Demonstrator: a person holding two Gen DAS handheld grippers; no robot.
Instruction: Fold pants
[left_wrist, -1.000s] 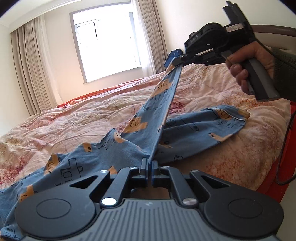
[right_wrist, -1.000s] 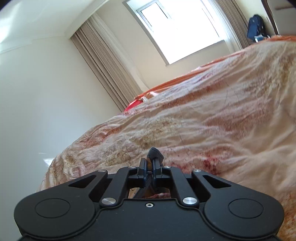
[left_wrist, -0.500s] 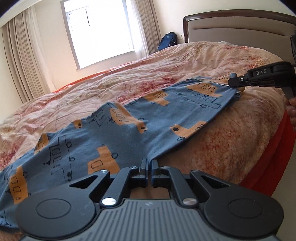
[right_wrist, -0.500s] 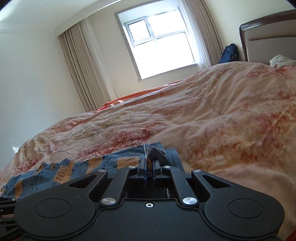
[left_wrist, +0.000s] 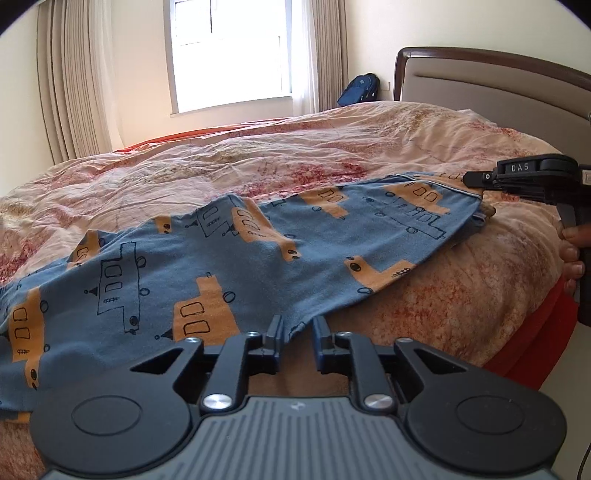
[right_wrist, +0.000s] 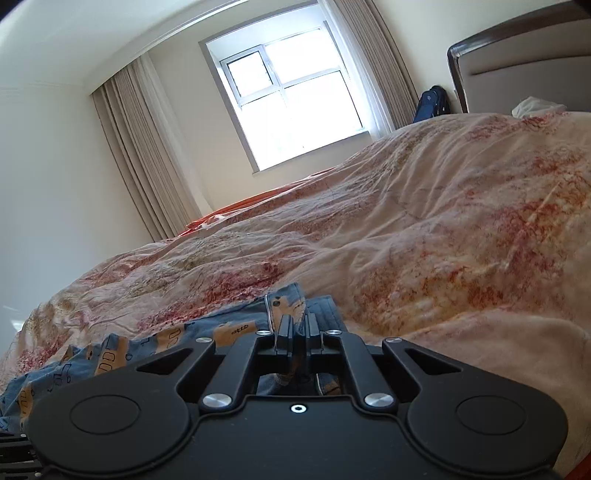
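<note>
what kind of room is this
Most likely a bedroom in a home: a bed with a padded headboard and a rumpled floral quilt, a curtained window, and blue printed pants laid out on the quilt.

"DAS" on right gripper (left_wrist: 476, 180) body; pants (left_wrist: 258, 258) print seemingly "attp".

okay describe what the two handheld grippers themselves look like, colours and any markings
Both are matte black with paired round discs, angular linkage arms and silver screws. The left gripper has a grey ribbed body; the right gripper reads "DAS" in white on its side, with a pistol-style handle.
</note>
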